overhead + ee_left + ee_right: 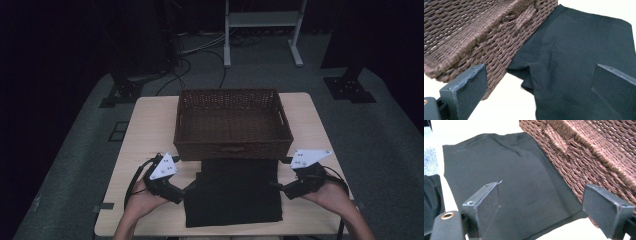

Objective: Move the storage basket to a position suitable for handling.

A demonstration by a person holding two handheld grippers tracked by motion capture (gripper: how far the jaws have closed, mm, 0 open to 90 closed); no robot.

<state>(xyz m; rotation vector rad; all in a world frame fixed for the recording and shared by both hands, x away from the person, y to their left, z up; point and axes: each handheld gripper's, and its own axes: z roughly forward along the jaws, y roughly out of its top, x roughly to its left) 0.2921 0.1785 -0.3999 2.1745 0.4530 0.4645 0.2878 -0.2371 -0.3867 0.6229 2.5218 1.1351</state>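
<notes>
A folded black cloth [234, 191] lies flat on the table's near half, its far edge against the brown wicker basket [233, 123]. My left gripper [189, 189] is at the cloth's left edge, open, jaws wide apart with nothing between them. In the left gripper view the cloth [579, 62] spreads ahead beside the basket wall [486, 35]. My right gripper [276, 185] is at the cloth's right edge, also open and empty. The right gripper view shows the cloth [506, 180] below its jaws and the basket [594, 152] to the right.
The light wooden table [145, 130] has bare strips left and right of the basket. The basket is empty. Beyond the table stand a white frame [262, 30], cables and black stand feet [350, 87] on the grey floor.
</notes>
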